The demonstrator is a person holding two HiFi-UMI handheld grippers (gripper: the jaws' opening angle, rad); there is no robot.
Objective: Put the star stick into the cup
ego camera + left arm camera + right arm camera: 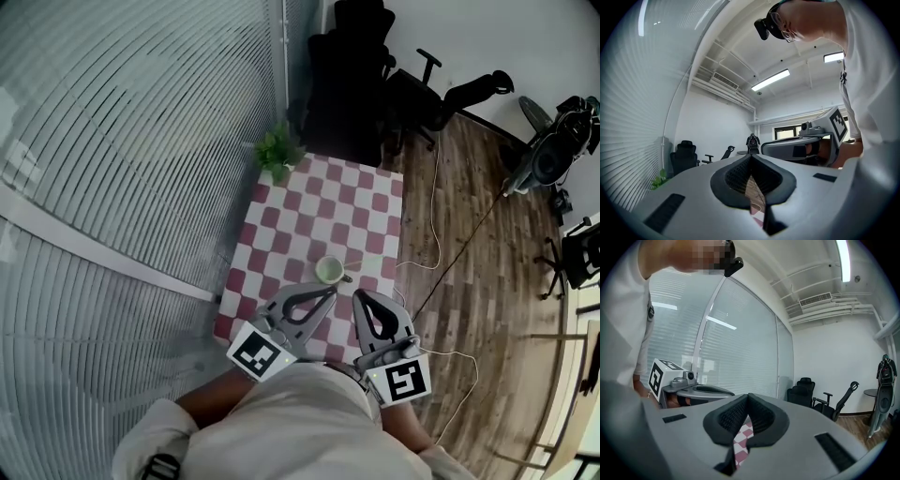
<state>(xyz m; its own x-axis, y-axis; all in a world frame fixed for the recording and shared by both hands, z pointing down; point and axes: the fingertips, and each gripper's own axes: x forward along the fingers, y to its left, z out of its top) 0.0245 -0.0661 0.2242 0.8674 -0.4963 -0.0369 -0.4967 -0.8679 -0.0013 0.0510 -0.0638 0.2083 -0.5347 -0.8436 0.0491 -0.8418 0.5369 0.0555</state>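
A pale green cup (329, 270) stands on the red-and-white checkered table (319, 211), near its front edge. I cannot make out the star stick in any view. My left gripper (330, 292) hovers just in front of the cup with its jaws together and nothing between them. My right gripper (360, 296) is beside it, to the right, also shut and empty. In the left gripper view, the left gripper (751, 158) has its tips touching, and the right gripper (806, 145) shows alongside. In the right gripper view, the right gripper (748, 397) is closed too.
A small green plant (278, 150) sits at the table's far left corner. Black office chairs (352, 75) stand behind the table. A glass wall with blinds (122, 169) runs along the left. A white cable (437, 234) lies on the wooden floor to the right.
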